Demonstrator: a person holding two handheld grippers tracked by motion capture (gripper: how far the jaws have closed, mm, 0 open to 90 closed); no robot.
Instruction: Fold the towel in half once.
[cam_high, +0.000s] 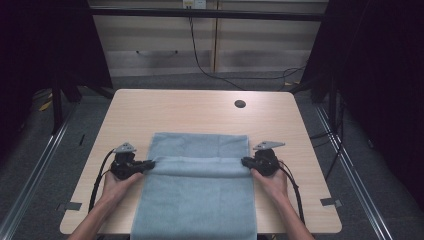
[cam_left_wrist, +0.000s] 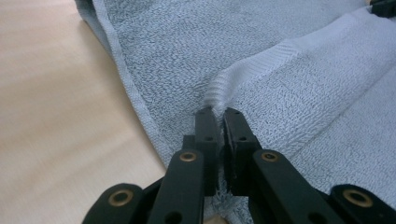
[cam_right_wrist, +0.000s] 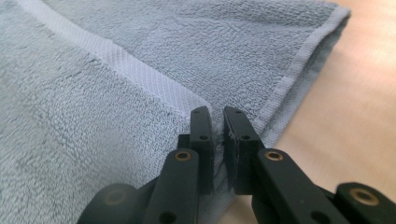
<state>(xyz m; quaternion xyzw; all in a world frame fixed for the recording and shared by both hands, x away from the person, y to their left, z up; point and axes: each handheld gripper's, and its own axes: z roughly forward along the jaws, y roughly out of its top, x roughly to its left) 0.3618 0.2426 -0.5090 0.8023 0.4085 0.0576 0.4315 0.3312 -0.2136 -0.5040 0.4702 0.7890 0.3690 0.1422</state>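
We find the blue towel (cam_high: 197, 192) lying mid-tabletop, its near end hanging over the front edge, with bare tabletop (cam_high: 200, 107) beyond and at both sides. The left tongs (cam_high: 148, 163) and right tongs (cam_high: 245, 161) each clamp one end of its raised fold, hands low and level.

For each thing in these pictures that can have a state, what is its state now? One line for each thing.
towel: spread flat on the table, a fold of it raised across the middle, near end hanging over the table edge.
left gripper: shut on the towel's left edge.
right gripper: shut on the towel's right edge.
table: far half bare, with one dark round hole.
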